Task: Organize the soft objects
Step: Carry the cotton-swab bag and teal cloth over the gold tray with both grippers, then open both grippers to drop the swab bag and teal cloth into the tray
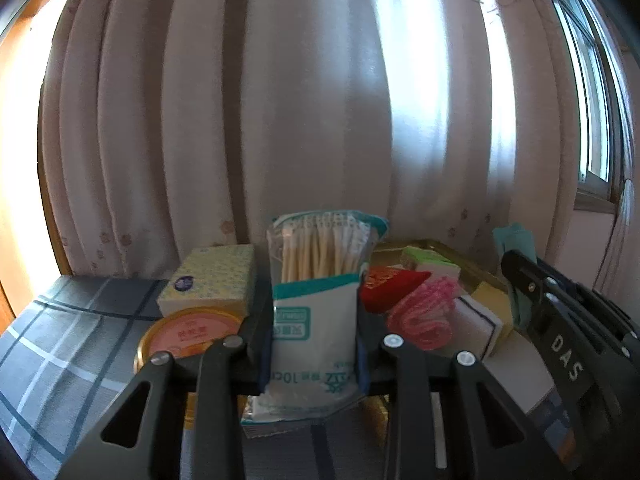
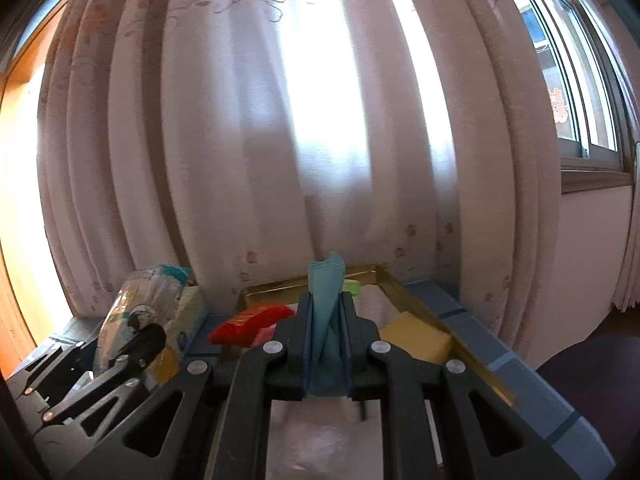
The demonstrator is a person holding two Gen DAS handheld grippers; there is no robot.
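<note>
My left gripper (image 1: 314,320) is shut on an upright bag of cotton swabs (image 1: 314,300), white with teal print, held above the plaid cloth. My right gripper (image 2: 327,332) is shut on a folded teal cloth (image 2: 326,292) that sticks up between its jaws, over the gold tray (image 2: 400,284). The right gripper also shows in the left wrist view (image 1: 520,280), to the right, with the teal cloth (image 1: 514,236) in it. In the tray lie a red pouch (image 1: 394,286), a pink mesh scrubber (image 1: 424,312), a green-and-white sponge (image 1: 430,264) and a yellow sponge (image 2: 416,338).
A yellow patterned tissue pack (image 1: 212,280) and a round orange-lidded tub (image 1: 188,332) sit left of the swab bag on the grey plaid cloth (image 1: 60,340). Pale curtains (image 1: 300,100) hang close behind. A window (image 2: 568,80) is at the right.
</note>
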